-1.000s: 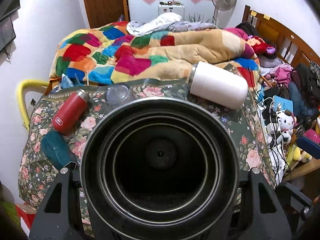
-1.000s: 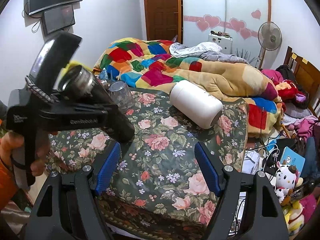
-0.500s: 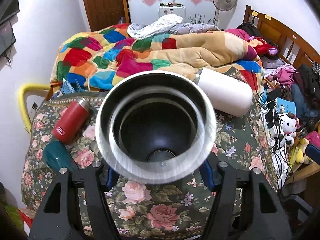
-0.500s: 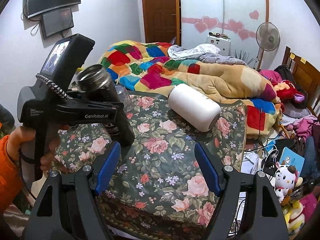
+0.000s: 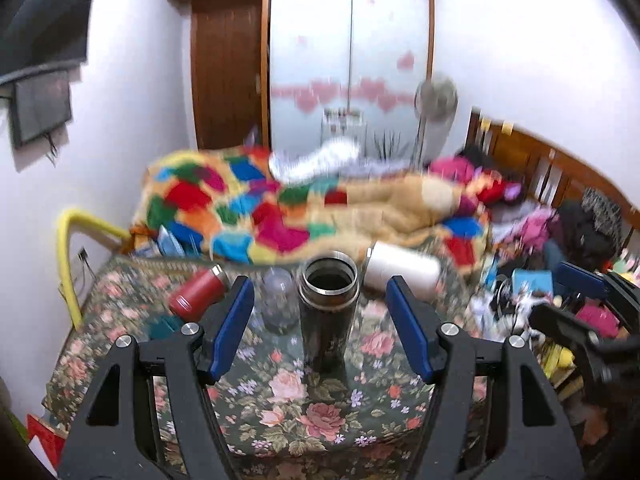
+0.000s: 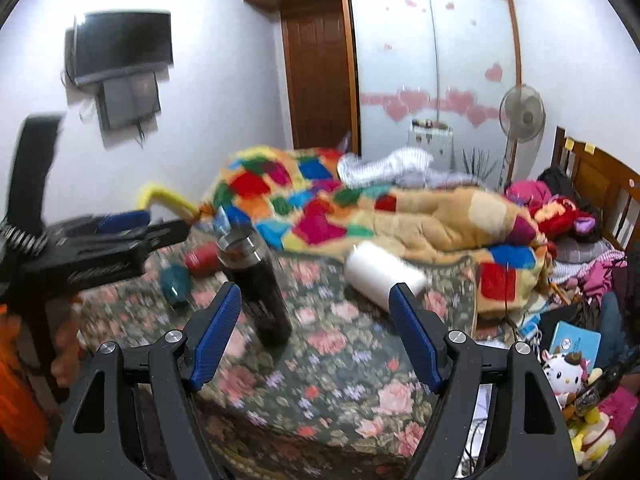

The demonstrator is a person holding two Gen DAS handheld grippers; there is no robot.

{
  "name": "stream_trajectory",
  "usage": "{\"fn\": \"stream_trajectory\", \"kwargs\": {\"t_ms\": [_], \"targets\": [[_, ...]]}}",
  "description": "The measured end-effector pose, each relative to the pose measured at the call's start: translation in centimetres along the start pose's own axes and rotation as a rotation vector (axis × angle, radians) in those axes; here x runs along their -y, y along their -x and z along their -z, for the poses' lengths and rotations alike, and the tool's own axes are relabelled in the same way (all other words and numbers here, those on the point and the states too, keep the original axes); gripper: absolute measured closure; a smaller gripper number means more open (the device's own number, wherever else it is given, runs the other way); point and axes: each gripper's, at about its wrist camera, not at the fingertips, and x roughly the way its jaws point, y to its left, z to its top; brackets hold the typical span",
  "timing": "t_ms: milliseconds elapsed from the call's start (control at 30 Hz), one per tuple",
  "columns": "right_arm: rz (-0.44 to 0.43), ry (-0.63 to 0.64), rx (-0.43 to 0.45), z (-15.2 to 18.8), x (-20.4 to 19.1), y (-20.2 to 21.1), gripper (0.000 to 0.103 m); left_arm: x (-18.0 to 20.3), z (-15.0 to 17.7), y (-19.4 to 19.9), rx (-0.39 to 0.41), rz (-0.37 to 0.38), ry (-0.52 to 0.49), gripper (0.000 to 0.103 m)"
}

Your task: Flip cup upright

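Cup released and left standing upright on the desk.

On the flowered desk (image 5: 328,412), the dark cup (image 5: 327,312), gripped by the left gripper (image 5: 320,328) half a second ago, is now seen mouth-up and free; its jaws are spread wide and empty. The right gripper (image 6: 316,336) is likewise held open on nothing. The flip is judged done.

Motion blur smears the patchwork blanket (image 5: 304,216) and the wardrobe hearts (image 5: 344,92) into streaks. The clear cup (image 5: 280,300) is half hidden behind the left gripper's finger (image 5: 232,328). The teal object (image 6: 175,283) is too blurred to identify. The plush toy (image 6: 568,368) is partly cut off.
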Motion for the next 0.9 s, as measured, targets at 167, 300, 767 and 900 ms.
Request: {"fn": "stream_trajectory", "kwargs": {"t_ms": [167, 300, 767, 900], "targets": [[-0.02, -0.011, 0.145, -1.4, -1.4, 4.6, 0.029, 0.1, 0.2, 7.9, 0.187, -0.006, 0.013, 0.032], [-0.027, -0.004, 0.266, -1.7, -3.1, 8.3, 0.029, 0.0, 1.3, 12.9, 0.314, -0.04, 0.028, 0.027], [0.064, 0.013, 0.407, 0.2, -6.2, 12.4, 0.0, 0.8, 4.4, 17.2, 0.425, -0.111, 0.053, 0.0], [0.073, 0.029, 0.396, 0.5, -6.5, 12.4, 0.0, 0.7, 5.0, 17.3, 0.407, -0.102, 0.069, 0.0]]}}
